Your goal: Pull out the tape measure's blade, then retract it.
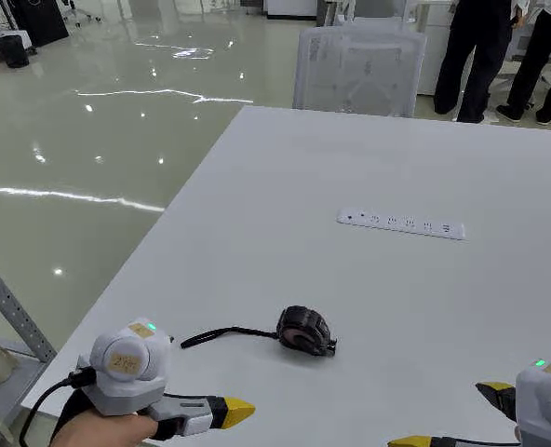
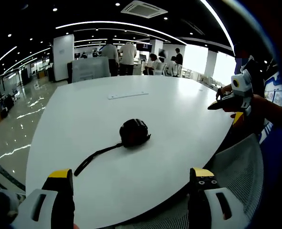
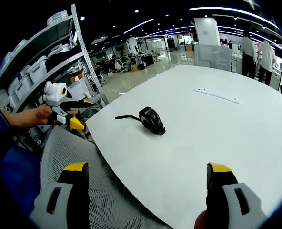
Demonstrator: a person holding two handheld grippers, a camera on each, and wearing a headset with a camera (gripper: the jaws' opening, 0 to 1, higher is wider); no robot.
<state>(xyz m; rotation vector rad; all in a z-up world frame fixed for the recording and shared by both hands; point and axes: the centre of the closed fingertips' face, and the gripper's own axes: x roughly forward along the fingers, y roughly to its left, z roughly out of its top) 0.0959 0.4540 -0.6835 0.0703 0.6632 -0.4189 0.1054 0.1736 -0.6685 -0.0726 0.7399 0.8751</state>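
Left gripper (image 2: 130,173) and right gripper (image 3: 147,167) sit released, off the tape measure (image 1: 305,330). Unpinned, we fear it skids when tugged

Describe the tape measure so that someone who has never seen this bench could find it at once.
Start from the big white table. Near its front edge, well short of the long white power strip, lies the tape measure. It is small, dark and rounded, with a black strap trailing from it, unlike the flat pale strip.
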